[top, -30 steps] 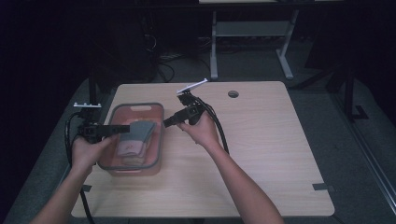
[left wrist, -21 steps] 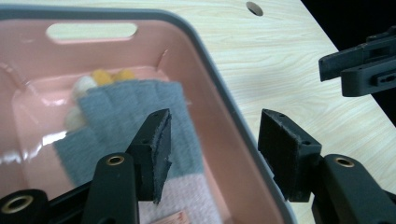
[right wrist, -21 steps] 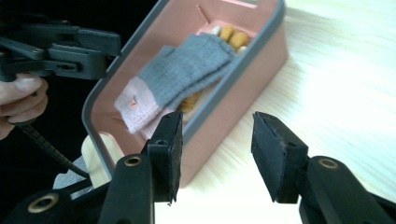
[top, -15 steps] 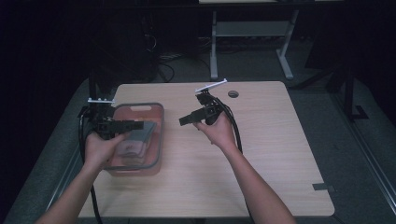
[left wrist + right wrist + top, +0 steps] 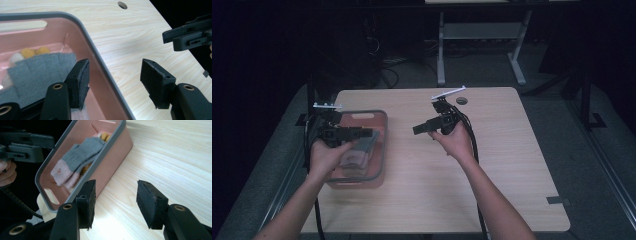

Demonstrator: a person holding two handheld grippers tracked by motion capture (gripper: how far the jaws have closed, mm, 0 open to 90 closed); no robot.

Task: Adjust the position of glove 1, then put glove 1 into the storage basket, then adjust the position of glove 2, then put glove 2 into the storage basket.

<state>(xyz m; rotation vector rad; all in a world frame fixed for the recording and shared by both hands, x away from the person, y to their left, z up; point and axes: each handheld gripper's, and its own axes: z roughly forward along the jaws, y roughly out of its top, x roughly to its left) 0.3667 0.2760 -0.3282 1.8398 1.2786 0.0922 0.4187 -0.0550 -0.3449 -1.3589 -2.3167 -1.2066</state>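
Left tool (image 5: 113, 75): jaws spread, nothing between pads; just been opening; straddles the bin's grey rim, one jaw inside, one over bare worktop (image 5: 130, 42).
Right tool (image 5: 115, 200): jaws spread, empty; just been opening too; points at bin from beside it, apart from the wall.
Bin (image 5: 110, 157): pink w/ grey rim, just ahead of right tool, under left tool.
Glove (image 5: 80, 157): grey knit w/ pink cuff, lies inside bin, ahead-left of right tool's jaws; touched by neither tool.
Other contents (image 5: 31, 52): yellow + white soft balls under/behind glove.
Done, prob.: glove in bin, let go.
Left, prob.: little; pull both tools clear.
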